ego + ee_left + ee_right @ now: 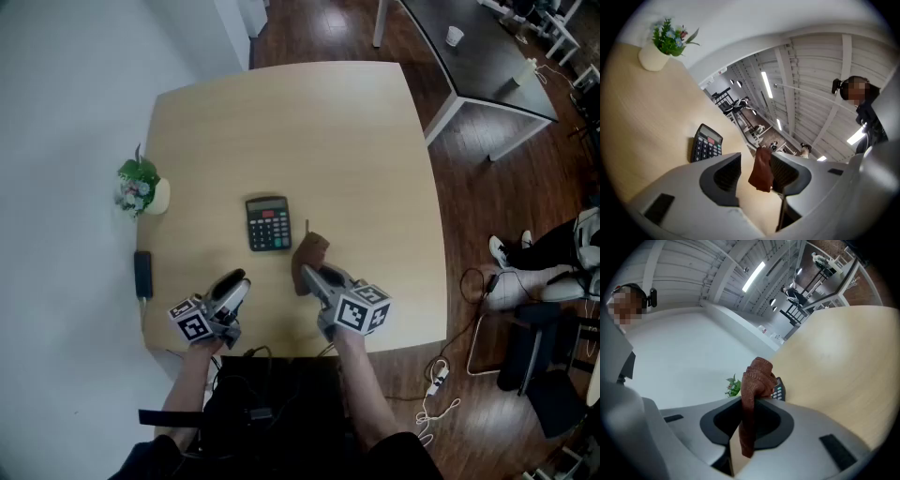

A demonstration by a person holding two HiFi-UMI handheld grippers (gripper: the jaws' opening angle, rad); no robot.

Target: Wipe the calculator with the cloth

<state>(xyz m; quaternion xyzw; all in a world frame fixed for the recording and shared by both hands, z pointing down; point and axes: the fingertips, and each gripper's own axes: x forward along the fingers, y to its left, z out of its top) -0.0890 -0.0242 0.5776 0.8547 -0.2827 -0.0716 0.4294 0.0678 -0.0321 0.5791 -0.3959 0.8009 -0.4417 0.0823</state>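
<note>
Currently, right gripper [312,277]: fingers [776,426] clenched on the brown cloth [754,380]. It stands up out of them in a bunched fold, and a tail hangs down below them.
Left gripper [236,284]: fingers [725,178] released and spread partway, with nothing between them. The cloth showing through their gap is farther off, in the other hand.
Cloth to calculator [268,223]: the bunched end sits just beside the calculator's near right corner. I cannot tell whether it touches the case.
Direction from the right fingers: the calculator lies ahead and to the left, flat on the worktop [356,141].
Direction from the left fingers: ahead and a little to the right, near but apart.
Long axis: it runs away from the person, with the display at the far end and the keys toward the grippers.
Nearer hand: the right one, by way of the cloth it carries, and it is also the only hand with anything to wipe with.
Step in hand, as I judge it: bringing the cloth up to the calculator. No wiping contact shows yet.
Coming move calls for: lowering the fold, carrying it left and forward onto the keys, then stroking along the long axis.
Risk: a light calculator may slide under the stroke. The free left fingers are placed to steady its near left edge.
Farther out: a potted plant [142,187] stands well apart at the worktop's left edge.
</note>
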